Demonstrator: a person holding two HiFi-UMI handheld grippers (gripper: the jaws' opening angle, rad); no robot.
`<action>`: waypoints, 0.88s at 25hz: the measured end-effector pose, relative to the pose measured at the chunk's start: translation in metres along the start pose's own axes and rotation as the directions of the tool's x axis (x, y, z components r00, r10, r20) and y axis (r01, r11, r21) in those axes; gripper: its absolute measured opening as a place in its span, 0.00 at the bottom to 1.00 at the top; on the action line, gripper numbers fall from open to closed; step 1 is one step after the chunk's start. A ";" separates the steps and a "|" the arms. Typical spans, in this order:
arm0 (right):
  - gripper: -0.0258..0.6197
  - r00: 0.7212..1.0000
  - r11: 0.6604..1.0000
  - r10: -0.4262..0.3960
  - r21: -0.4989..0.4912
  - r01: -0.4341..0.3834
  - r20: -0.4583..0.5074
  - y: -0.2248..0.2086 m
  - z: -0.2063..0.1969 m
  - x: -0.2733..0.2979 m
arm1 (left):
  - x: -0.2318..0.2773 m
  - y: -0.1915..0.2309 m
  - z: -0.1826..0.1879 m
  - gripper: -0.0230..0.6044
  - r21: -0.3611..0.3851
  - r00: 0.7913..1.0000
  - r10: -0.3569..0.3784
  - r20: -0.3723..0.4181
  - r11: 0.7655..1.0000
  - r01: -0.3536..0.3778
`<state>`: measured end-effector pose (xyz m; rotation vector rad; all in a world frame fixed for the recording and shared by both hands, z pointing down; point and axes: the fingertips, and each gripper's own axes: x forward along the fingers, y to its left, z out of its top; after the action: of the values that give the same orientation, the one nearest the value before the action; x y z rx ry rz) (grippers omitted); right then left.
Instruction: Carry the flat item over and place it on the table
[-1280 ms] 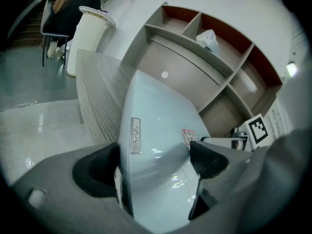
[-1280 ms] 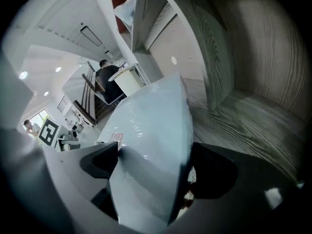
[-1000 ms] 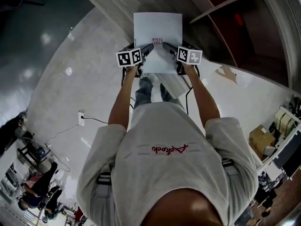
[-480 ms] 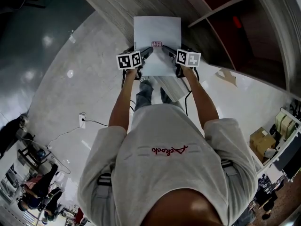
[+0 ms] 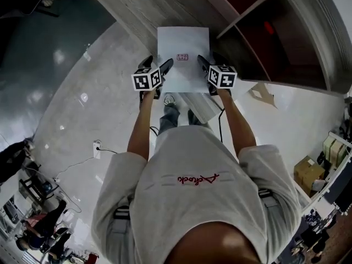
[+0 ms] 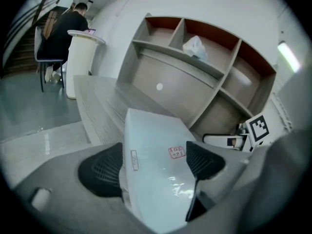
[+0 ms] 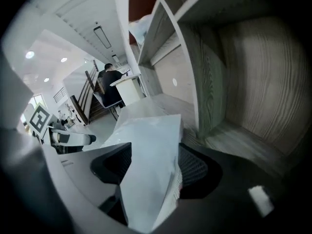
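— What are they handling?
— A white flat package (image 5: 183, 48): rectangular, wrapped in glossy film that catches the light, with a small red-printed label on its top face. The left claw (image 5: 157, 65) has it at the left edge and the right claw (image 5: 208, 65) at the right edge. Both are near the corners closest to the person.
— Are the claws clamped?
— Both are closing with the package between their ribbed black pads. In each gripper view the pads already look to sit against it.
— Where is the package?
— Its far end is over the counter (image 5: 137, 10), which is grey with a long wood grain. Its near end sticks out past the counter's edge, above the pale glossy floor (image 5: 82, 109). I cannot tell whether the far end rests on the wood.
— What does the head view miss?
— The left gripper view shows a second, narrow label on the package's thin side. It also shows a crumpled white bag (image 6: 195, 45) in an upper compartment of the shelf unit (image 6: 170, 57), and a seated person (image 6: 63, 28) at a white stand past the counter's far end. The right gripper view shows a wood-grain upright panel (image 7: 195, 82) just beside the package's right edge.
— Room to move?
— Tight on the right, by the shelf. The counter stretches away to the left. The floor is open behind, with a power strip (image 5: 96, 146) lying well apart.
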<state>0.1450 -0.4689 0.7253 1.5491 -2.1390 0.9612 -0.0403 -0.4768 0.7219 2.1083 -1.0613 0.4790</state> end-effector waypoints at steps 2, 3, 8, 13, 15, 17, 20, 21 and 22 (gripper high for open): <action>0.44 0.999 0.999 -0.016 -0.038 0.017 0.040 0.002 0.013 -0.013 | -0.011 -0.012 0.014 0.60 0.038 0.999 -0.013 0.050 0.999 0.011; 0.39 0.998 0.998 -0.021 -0.050 0.024 0.059 0.004 0.018 -0.019 | -0.016 -0.018 0.020 0.52 0.055 0.997 -0.021 0.073 0.998 0.017; 0.17 0.990 0.991 -0.036 -0.122 0.053 0.135 0.017 0.041 -0.044 | -0.032 -0.046 0.038 0.18 0.126 0.987 -0.068 0.143 0.991 0.050; 0.04 0.976 0.992 0.000 -0.127 0.028 0.217 0.030 0.067 -0.065 | -0.043 -0.064 0.057 0.04 0.159 0.974 -0.090 0.206 0.986 0.058; 0.04 0.970 0.992 0.011 -0.121 0.019 0.241 0.033 0.074 -0.074 | -0.049 -0.072 0.065 0.04 0.175 0.969 -0.099 0.228 0.983 0.059; 0.04 0.963 0.992 0.019 -0.123 0.015 0.270 0.036 0.081 -0.084 | -0.056 -0.082 0.075 0.04 0.199 0.962 -0.105 0.253 0.978 0.054; 0.04 0.947 0.988 0.031 -0.152 0.019 0.319 0.042 0.096 -0.099 | -0.067 -0.096 0.094 0.04 0.242 0.950 -0.117 0.291 0.969 0.045; 0.04 0.941 0.986 0.035 -0.166 0.023 0.336 0.044 0.103 -0.104 | -0.070 -0.100 0.102 0.04 0.253 0.945 -0.123 0.304 0.966 0.045; 0.04 0.935 0.984 0.039 -0.178 0.026 0.352 0.046 0.109 -0.108 | -0.073 -0.104 0.109 0.04 0.263 0.939 -0.131 0.317 0.964 0.045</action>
<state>0.1542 -0.4592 0.5654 1.7286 -2.3925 0.4965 0.0013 -0.4755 0.5595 2.5166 -1.1315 0.2253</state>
